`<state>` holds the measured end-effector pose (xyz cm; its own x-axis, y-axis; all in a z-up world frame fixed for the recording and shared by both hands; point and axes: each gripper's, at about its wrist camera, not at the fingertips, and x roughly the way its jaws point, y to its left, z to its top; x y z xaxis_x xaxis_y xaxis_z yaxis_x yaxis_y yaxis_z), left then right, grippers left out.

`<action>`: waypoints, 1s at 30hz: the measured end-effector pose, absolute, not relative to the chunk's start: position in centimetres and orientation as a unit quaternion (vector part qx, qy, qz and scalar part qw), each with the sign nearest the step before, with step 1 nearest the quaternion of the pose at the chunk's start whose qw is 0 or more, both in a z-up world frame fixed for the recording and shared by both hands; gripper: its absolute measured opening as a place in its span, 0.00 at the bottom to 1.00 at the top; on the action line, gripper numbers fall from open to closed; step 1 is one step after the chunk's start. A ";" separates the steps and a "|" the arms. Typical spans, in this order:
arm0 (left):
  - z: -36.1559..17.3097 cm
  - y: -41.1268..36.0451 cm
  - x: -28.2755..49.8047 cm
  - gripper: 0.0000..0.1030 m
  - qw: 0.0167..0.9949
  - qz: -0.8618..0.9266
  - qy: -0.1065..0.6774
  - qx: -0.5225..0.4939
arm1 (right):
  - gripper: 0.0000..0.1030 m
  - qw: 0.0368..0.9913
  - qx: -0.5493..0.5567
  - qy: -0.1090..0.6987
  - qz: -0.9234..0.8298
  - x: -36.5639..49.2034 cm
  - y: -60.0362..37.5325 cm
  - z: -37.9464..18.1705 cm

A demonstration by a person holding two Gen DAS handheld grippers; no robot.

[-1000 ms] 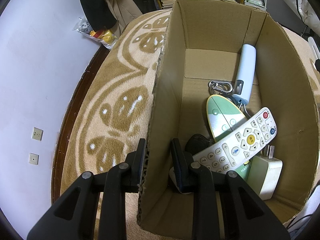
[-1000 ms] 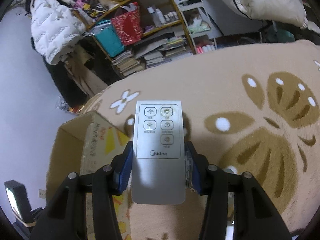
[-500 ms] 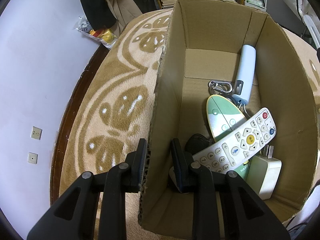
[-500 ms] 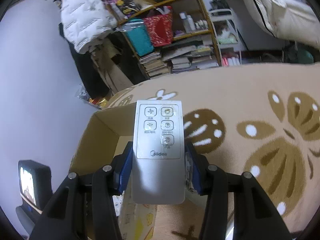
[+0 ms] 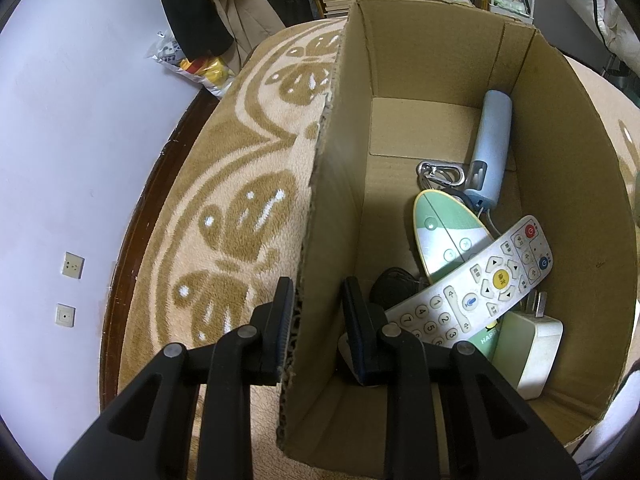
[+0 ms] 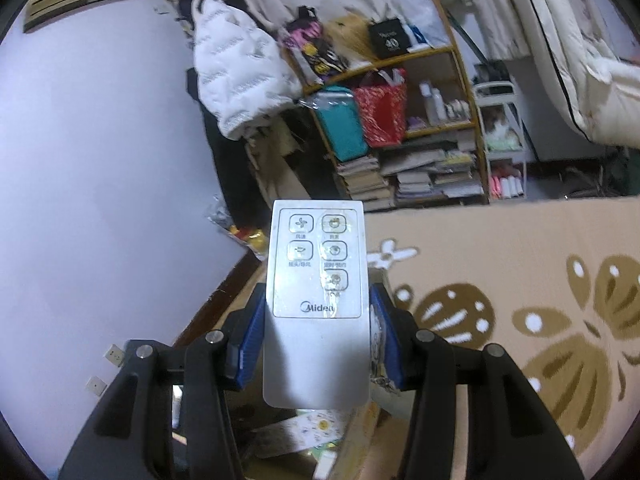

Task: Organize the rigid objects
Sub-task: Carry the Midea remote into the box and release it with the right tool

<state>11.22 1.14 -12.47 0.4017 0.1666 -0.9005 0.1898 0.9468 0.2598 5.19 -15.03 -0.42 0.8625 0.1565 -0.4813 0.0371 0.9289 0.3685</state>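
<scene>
Left gripper: black fingers straddle the near left wall of the open brown cardboard box, one finger outside over the rug, the other inside. The outer pad lies against the corrugated edge; a gap shows between the wall and the inner finger, so I cannot tell whether the wall is actually pinched.

Box contents, left wrist view:
- long white TV remote with a yellow centre button, lying diagonally on top of the others
- green-and-white oval remote, partly under the TV remote
- pale blue cylindrical device leaning along the right-hand wall toward the far end
- silver carabiner clip just beside the cylinder's lower end
- white-and-green plug adapter in the near right corner, prongs up
- a small black item near the inner finger, too shadowed to identify

The box sits on a beige rug with a brown floral pattern.

Right gripper: blue-padded fingers closed on the sides of a flat white Midea remote with five square buttons. It is held up off the rug, button face toward the camera, long axis along the fingers. Printed cardboard shows below it, blurred.

Background: wooden bookshelf with stacked books, white puffer jacket hanging at the wall.
</scene>
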 end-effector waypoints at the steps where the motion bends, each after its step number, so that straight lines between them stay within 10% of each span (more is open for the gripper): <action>1: -12.4 1.1 11.2 0.24 0.821 -0.007 0.547 0.163 | 0.52 0.948 0.185 0.256 0.037 5.0 -14.8 -0.1; 30: -12.2 1.2 11.1 0.24 0.821 -0.010 0.549 0.155 | 0.52 0.908 0.210 0.359 0.043 7.8 -14.3 -6.8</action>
